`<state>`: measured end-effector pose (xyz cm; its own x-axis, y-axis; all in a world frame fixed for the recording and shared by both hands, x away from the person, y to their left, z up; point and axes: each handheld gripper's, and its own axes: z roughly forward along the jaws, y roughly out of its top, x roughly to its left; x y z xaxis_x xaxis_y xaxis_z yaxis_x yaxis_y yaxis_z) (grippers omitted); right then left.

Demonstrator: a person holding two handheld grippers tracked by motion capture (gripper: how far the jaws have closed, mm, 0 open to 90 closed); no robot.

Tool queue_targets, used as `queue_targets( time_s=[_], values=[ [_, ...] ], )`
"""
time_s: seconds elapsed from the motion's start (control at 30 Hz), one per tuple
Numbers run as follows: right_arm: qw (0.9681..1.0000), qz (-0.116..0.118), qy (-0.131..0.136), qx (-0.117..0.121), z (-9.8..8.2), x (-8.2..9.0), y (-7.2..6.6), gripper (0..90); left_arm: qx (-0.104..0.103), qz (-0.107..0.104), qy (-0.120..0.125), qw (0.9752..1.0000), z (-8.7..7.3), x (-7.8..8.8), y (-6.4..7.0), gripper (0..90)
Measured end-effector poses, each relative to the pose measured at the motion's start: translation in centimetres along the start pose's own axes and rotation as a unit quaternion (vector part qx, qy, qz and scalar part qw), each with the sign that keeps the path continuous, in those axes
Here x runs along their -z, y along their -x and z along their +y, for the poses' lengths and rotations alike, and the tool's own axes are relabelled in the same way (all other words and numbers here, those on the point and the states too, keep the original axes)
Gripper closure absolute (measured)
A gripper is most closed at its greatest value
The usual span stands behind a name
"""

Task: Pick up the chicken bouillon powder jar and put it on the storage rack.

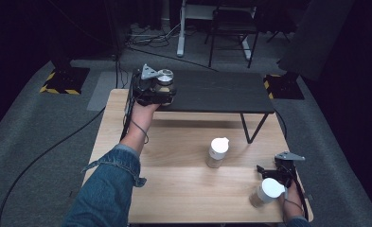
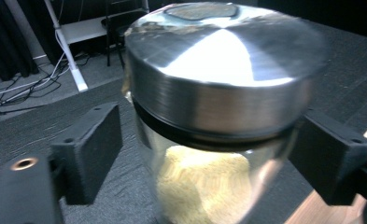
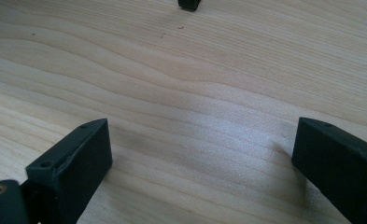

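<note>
A glass jar (image 2: pixel 204 186) with a brushed metal lid (image 1: pixel 165 75) and yellow grains inside stands on the left end of a black raised shelf (image 1: pixel 217 90). My left gripper (image 2: pixel 209 154) has a jaw on either side of the jar below the lid. A small gap shows at the left pad (image 2: pixel 90 149), so the pads do not press on the glass. In the high view the left gripper (image 1: pixel 162 92) sits at the shelf's left edge. My right gripper (image 3: pixel 204 149) is open and empty just above the wooden table (image 1: pixel 183 184), seen near the front right corner as the right gripper (image 1: pixel 269 171).
Two white-lidded jars stand on the table: one (image 1: pixel 217 152) near the middle, one (image 1: pixel 267 191) beside the right hand. A shelf leg (image 1: pixel 250 128) comes down between them, and its foot (image 3: pixel 190 3) shows in the right gripper view. Cables and chair legs lie beyond the table.
</note>
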<state>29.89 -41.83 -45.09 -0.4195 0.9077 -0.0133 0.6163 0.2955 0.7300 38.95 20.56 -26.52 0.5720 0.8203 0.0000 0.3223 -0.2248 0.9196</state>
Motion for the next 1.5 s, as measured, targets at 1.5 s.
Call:
queue_targets(
  time_s=[1.5],
  values=[
    [1.0000,0.000,-0.001,0.000,0.1,-0.1,0.0,4.2,0.010,0.002,-0.049,0.9987,-14.7,4.5,2.1,10.0]
  ],
)
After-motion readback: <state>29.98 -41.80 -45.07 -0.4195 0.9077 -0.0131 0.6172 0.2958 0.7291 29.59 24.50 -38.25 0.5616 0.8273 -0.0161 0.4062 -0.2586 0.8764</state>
